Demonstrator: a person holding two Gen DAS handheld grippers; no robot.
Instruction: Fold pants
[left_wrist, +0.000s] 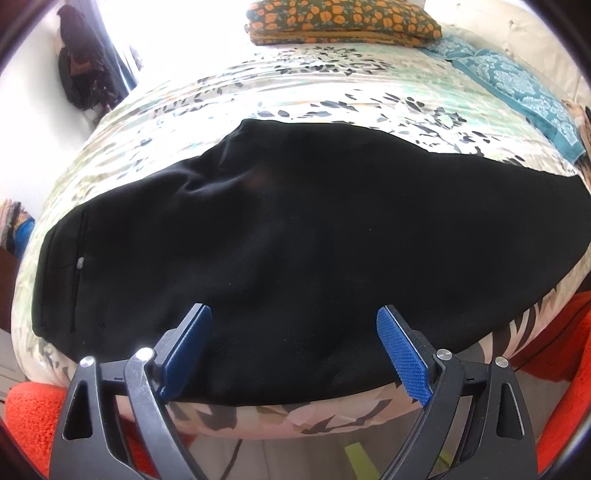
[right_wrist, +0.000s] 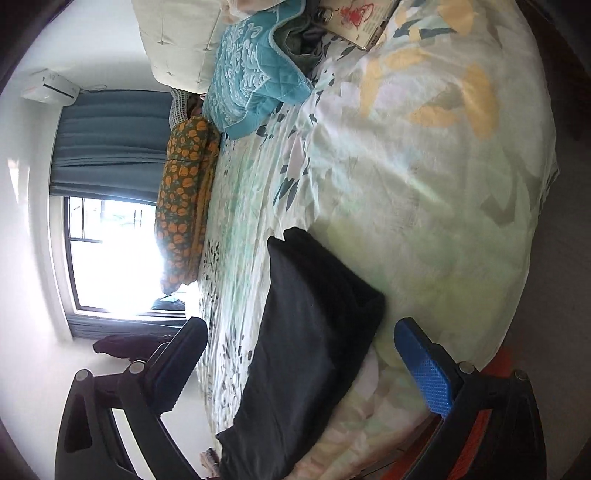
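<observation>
We see the black pants (left_wrist: 288, 221) lying flat along the near edge of the bed (left_wrist: 332, 92), apparently already doubled leg over leg. Our left tool (left_wrist: 293, 332) hovers wide and empty over their near edge; our right tool (right_wrist: 299, 343) is also wide, holding nothing. The crosswise folds remain.

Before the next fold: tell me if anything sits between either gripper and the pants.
Nothing visible does. The left gripper hangs open right over the black pants, and the right gripper is open with their end between its fingers. The teal quilt lies far off.
</observation>
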